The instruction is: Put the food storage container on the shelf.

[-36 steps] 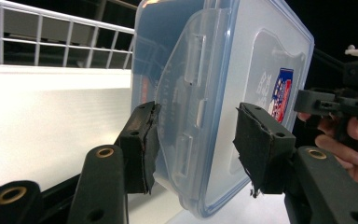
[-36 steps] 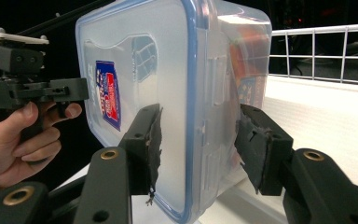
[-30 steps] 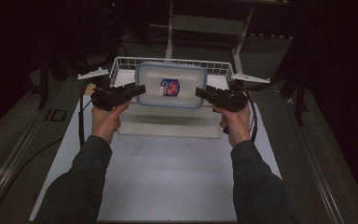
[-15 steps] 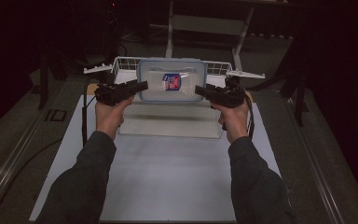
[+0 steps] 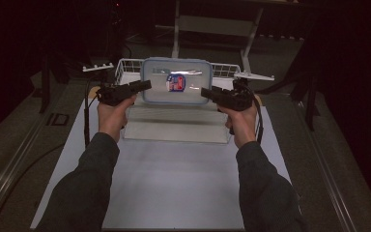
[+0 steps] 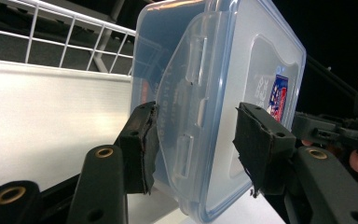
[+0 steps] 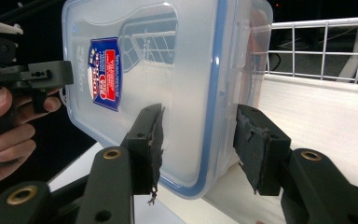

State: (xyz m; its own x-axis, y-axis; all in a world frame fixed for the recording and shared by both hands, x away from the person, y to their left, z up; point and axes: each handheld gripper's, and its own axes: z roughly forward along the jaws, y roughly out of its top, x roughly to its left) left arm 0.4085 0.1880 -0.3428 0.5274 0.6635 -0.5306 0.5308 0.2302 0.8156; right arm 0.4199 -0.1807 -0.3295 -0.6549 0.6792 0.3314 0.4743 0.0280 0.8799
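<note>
The clear plastic food container now sits higher against the white wire basket than it did a second ago: then its lid lay flatter and lower in the high view, and now it stands tipped up on edge, its lid face turned toward the person. Both hands have risen a little with it. By my reading the lift is under way and the box is being carried toward or over the basket rim, not yet set down.

The container is a rectangular, translucent box with rounded corners, a blue seal line running round the lid, and hinged locking flaps on its short sides. A red, white and blue label is stuck to the lid. It looks empty, though the frosted plastic hides much.

The left gripper is clamped on one short end of the box, its pads pressing either side of the locking flap; the lid face lies to that claw's right, the basket wires to its upper left. The right gripper straddles the opposite end, its pads squeezing the lid rim and the box wall; the label lies to that claw's upper left, the basket to its right. Beyond each claw the other hand and its gripper show across the box.

Below the claws lie a clear tray and the white table mat.
</note>
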